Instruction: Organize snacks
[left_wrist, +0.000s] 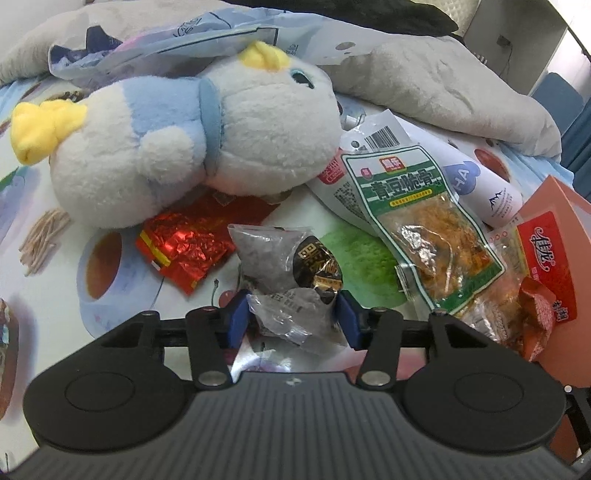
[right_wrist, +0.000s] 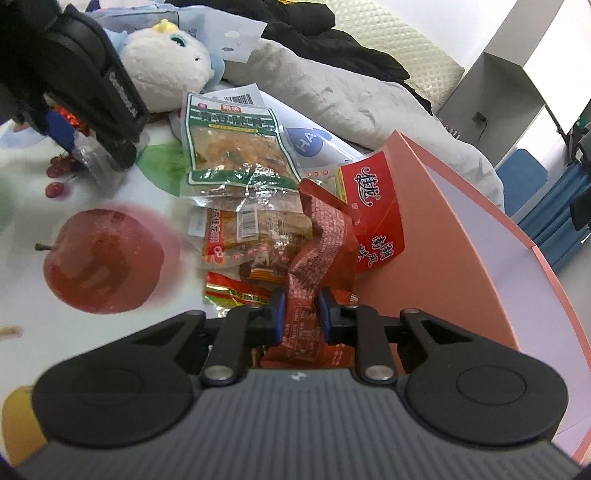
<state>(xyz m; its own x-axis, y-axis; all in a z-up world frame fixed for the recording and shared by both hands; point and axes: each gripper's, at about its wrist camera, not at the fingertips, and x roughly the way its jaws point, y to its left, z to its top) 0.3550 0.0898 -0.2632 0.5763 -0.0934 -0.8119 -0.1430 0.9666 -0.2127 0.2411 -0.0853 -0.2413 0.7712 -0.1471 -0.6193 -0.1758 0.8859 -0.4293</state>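
So my left tool (left_wrist: 291, 319) has its blue pads squeezed on a clear crinkly snack packet (left_wrist: 291, 280) with dark stuff inside, down on the fruit-print sheet (left_wrist: 122, 266) of the bed. Right tool (right_wrist: 299, 321) is pinched narrow on a red checkered wrapper (right_wrist: 317, 240) right beside the orange box (right_wrist: 443, 236). Green snack bag (left_wrist: 417, 221) sits between, plush toy (left_wrist: 207, 144) behind it all.
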